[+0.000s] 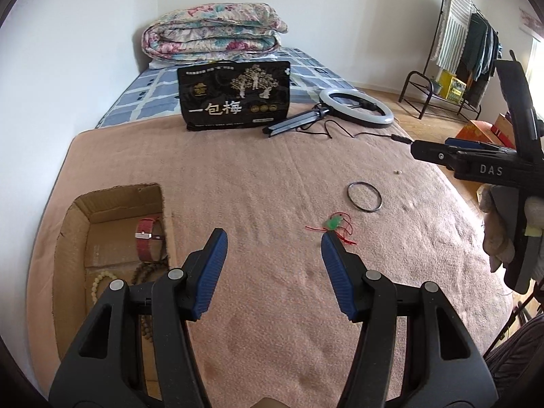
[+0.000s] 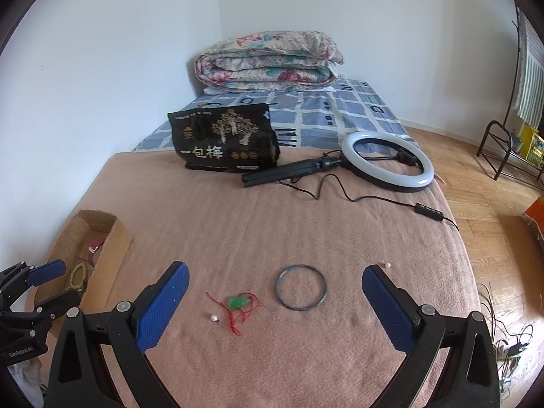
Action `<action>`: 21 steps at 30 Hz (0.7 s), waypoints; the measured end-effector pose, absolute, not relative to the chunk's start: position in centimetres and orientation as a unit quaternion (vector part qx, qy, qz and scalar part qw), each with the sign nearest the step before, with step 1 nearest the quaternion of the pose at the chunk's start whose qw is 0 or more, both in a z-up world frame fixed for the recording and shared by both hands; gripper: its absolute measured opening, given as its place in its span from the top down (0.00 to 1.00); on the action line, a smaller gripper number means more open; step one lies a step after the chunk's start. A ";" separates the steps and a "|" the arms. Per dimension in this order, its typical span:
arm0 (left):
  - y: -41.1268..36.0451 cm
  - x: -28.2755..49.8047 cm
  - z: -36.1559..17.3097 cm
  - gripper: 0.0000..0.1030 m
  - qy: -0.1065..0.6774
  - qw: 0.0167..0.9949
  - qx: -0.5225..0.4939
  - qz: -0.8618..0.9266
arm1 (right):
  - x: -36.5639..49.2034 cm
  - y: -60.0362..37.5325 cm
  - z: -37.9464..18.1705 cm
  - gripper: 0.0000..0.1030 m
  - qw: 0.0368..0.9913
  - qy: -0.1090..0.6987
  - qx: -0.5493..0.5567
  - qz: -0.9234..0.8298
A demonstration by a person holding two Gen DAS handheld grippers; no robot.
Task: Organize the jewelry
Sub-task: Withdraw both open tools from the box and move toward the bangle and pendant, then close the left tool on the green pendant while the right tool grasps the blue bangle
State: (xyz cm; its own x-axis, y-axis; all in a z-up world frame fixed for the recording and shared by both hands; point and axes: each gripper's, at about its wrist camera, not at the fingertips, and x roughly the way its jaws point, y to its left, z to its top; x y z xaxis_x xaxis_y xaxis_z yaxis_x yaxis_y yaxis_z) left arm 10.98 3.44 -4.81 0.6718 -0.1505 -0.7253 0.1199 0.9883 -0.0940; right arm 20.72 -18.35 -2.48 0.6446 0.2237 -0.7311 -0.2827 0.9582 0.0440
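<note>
A cardboard box (image 1: 102,204) lies at the left of the pink blanket; inside are a red watch (image 1: 148,239) and bead bracelets (image 1: 102,280). It also shows in the right wrist view (image 2: 115,238). A green pendant on red cord (image 1: 335,223) (image 2: 238,302), a dark bangle (image 1: 364,196) (image 2: 301,288), a pearl (image 2: 214,318) and a small bead (image 2: 387,265) lie loose on the blanket. My left gripper (image 1: 273,238) is open and empty, its right fingertip just short of the pendant. My right gripper (image 2: 275,272) is open and empty, above the bangle and pendant.
A black snack bag (image 1: 236,95), a ring light with tripod and cable (image 1: 357,105) and a folded floral quilt (image 1: 214,32) lie farther back on the bed. A clothes rack (image 1: 465,54) stands on the wooden floor at the right.
</note>
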 end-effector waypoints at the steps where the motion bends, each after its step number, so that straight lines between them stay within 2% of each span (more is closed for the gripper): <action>1: 2.8 11.2 -4.9 0.43 0.399 0.913 -0.015 -0.081 | 21.0 -18.9 -2.8 0.00 0.905 0.401 -0.036 0.136; 13: -2.1 15.3 -8.5 0.43 0.432 0.889 -0.025 -0.149 | 23.8 -22.3 -6.8 0.01 0.892 0.433 -0.037 0.124; 21: -3.8 18.3 -12.2 0.51 0.460 0.870 -0.021 -0.174 | 25.8 -22.7 -10.5 0.01 0.874 0.465 -0.022 0.141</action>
